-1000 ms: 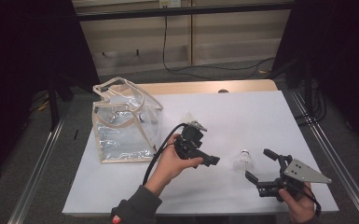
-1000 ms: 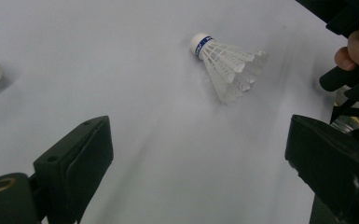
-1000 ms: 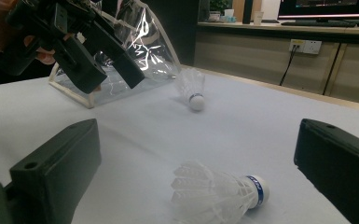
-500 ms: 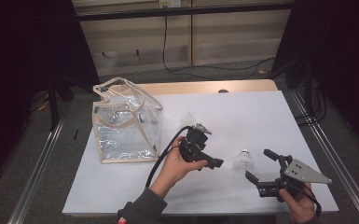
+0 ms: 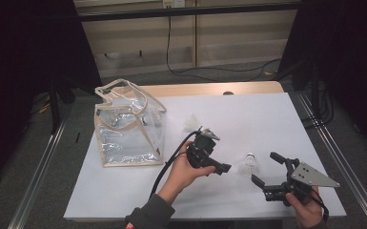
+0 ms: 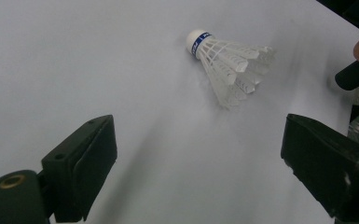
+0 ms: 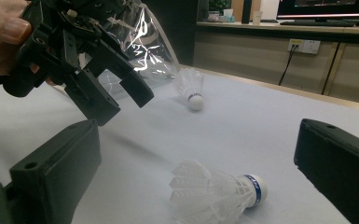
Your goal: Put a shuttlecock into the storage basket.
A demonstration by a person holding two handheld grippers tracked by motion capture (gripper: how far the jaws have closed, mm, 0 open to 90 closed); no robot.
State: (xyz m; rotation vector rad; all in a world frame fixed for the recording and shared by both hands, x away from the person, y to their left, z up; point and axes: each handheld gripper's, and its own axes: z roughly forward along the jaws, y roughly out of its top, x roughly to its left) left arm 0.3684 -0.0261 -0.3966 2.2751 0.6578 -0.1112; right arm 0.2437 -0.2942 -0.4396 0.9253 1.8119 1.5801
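Note:
A white shuttlecock [image 5: 249, 164] with a blue band lies on its side on the white table [image 5: 267, 119], between my two grippers. My left gripper [image 5: 219, 162] hovers just left of it, open and empty. In the left gripper view the shuttlecock [image 6: 228, 70] lies ahead of the spread jaws of my left gripper [image 6: 203, 135]. My right gripper [image 5: 264, 167] is open just right of it, low over the table. In the right gripper view the shuttlecock [image 7: 214, 193] lies between the jaws of my right gripper [image 7: 198, 140], with the left gripper [image 7: 98, 79] beyond.
A second shuttlecock [image 5: 190, 123] stands farther back, beside a clear plastic bag [image 5: 126, 126] with beige trim at the table's left. From the right gripper view that shuttlecock [image 7: 191, 91] and the bag [image 7: 140, 42] lie behind the left gripper. Metal rails flank the table.
My left gripper has drifted a little to the right, closer to the lying shuttlecock. The right gripper and both shuttlecocks have stayed put.

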